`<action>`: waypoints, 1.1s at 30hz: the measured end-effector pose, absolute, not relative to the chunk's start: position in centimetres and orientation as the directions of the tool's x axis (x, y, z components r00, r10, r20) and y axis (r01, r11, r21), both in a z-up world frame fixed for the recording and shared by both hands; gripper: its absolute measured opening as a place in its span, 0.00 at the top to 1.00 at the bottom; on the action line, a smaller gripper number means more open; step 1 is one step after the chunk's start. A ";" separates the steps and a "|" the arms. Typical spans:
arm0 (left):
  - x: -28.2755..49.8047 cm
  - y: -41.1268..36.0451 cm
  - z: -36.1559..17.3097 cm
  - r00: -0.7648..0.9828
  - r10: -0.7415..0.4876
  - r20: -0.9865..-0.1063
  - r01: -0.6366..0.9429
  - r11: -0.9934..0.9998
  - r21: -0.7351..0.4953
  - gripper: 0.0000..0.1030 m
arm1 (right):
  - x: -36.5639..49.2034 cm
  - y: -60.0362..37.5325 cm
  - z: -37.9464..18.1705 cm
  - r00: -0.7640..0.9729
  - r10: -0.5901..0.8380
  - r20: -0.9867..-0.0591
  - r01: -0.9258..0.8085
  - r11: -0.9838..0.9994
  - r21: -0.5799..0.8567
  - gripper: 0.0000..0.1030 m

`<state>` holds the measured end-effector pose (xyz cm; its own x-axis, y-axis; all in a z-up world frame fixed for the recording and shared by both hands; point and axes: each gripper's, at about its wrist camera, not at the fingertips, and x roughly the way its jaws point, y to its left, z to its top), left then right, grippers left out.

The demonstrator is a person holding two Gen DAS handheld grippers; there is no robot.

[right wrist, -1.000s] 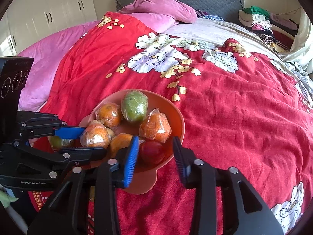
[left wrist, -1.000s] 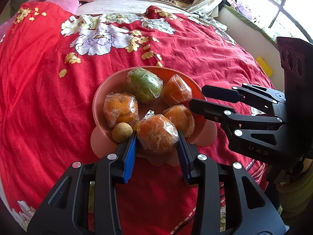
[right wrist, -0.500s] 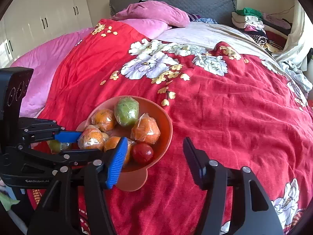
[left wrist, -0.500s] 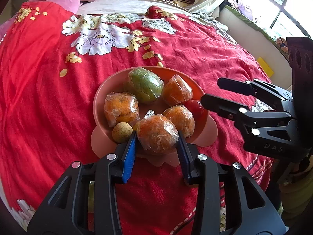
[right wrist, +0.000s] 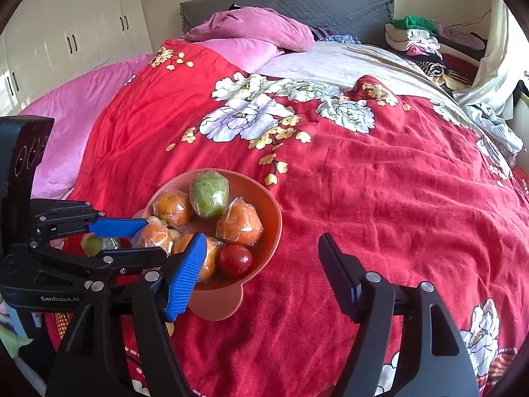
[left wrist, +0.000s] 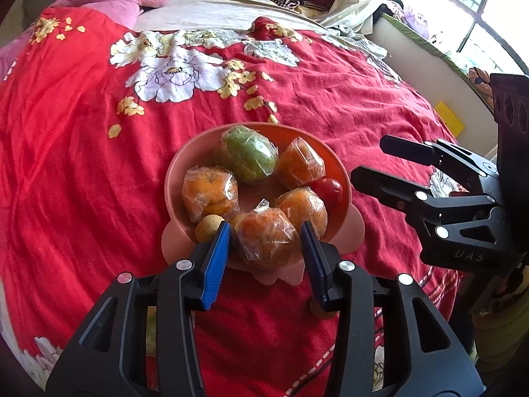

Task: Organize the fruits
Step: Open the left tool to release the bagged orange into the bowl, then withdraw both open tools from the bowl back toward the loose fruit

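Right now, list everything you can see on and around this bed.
bowl: one, salmon-orange, on the bedspread
wrapped oranges: four, orange, in the bowl
wrapped green fruit: one, green, bowl's far side
red fruit: one, red, bowl's right edge
small round fruit: one, tan, bowl's near edge
loose fruit: one, yellow-green, outside the bowl, behind the left gripper
bedspread: one, red with white flowers, over the bed
pillows: two, pink, by the headboard
folded clothes: one pile, mixed, far right
left gripper: black, blue pads; jaws around the nearest orange, just eased wider, pressing unclear
right gripper: black, blue pads; jaws just opening, nothing between
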<state>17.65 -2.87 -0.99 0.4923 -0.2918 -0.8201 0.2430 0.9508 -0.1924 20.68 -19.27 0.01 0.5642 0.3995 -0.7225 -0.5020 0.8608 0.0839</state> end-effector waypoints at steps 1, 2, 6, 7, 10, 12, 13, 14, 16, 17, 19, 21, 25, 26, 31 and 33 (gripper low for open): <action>17.6 -2.8 -0.9 0.495 -0.290 -0.819 0.242 0.951 -0.191 0.66 | 20.7 -19.3 0.1 0.565 0.399 -0.722 -0.501 0.861 0.084 0.32; 17.6 -2.8 -0.8 0.498 -0.289 -0.817 0.240 0.952 -0.190 0.66 | 20.7 -19.3 0.1 0.566 0.400 -0.721 -0.501 0.861 0.085 0.31; 17.4 -2.6 -0.3 0.509 -0.287 -0.811 0.235 0.953 -0.189 0.63 | 20.4 -19.4 0.4 0.573 0.399 -0.716 -0.498 0.863 0.082 0.28; 17.4 -2.6 -0.2 0.512 -0.286 -0.810 0.234 0.954 -0.189 0.63 | 20.4 -19.5 0.4 0.575 0.399 -0.714 -0.497 0.864 0.082 0.28; 17.2 -2.4 0.2 0.524 -0.277 -0.805 0.225 0.957 -0.183 0.58 | 20.3 -19.6 0.6 0.581 0.396 -0.711 -0.491 0.867 0.083 0.25; 17.1 -2.2 0.4 0.531 -0.274 -0.802 0.219 0.959 -0.182 0.56 | 20.2 -19.7 0.9 0.587 0.397 -0.706 -0.488 0.869 0.083 0.23; 17.0 -2.1 0.5 0.536 -0.269 -0.800 0.213 0.960 -0.180 0.53 | 20.1 -19.8 1.0 0.590 0.396 -0.704 -0.487 0.870 0.081 0.22; 17.0 -2.0 0.6 0.539 -0.266 -0.799 0.210 0.961 -0.178 0.51 | 20.1 -19.8 1.1 0.592 0.395 -0.703 -0.487 0.870 0.079 0.20; 16.8 -1.8 0.9 0.548 -0.259 -0.796 0.203 0.964 -0.174 0.46 | 19.9 -19.8 1.4 0.599 0.395 -0.697 -0.484 0.872 0.079 0.18; 16.7 -1.7 1.0 0.551 -0.257 -0.794 0.199 0.964 -0.174 0.44 | 19.9 -19.8 1.5 0.601 0.394 -0.696 -0.483 0.872 0.077 0.16; 16.5 -1.6 1.3 0.557 -0.250 -0.792 0.193 0.966 -0.169 0.39 | 19.7 -19.9 1.7 0.609 0.390 -0.691 -0.479 0.875 0.072 0.15; 16.3 -1.5 1.5 0.566 -0.245 -0.787 0.189 0.968 -0.165 0.33 | 19.6 -20.0 1.9 0.613 0.389 -0.688 -0.476 0.877 0.072 0.11; 16.1 -1.4 1.9 0.574 -0.238 -0.784 0.183 0.970 -0.161 0.27 | 19.4 -20.0 2.2 0.622 0.386 -0.681 -0.470 0.880 0.070 0.09; 16.1 -1.4 2.0 0.577 -0.236 -0.782 0.181 0.971 -0.159 0.24 | 19.3 -20.0 2.3 0.623 0.387 -0.680 -0.470 0.880 0.070 0.09; 15.8 -1.2 2.3 0.585 -0.228 -0.779 0.174 0.973 -0.154 0.18 | 19.0 -20.1 2.6 0.632 0.381 -0.675 -0.465 0.883 0.063 0.06; 15.6 -1.1 2.4 0.588 -0.223 -0.778 0.169 0.974 -0.152 0.15 | 18.9 -20.1 2.8 0.636 0.381 -0.671 -0.465 0.883 0.061 0.05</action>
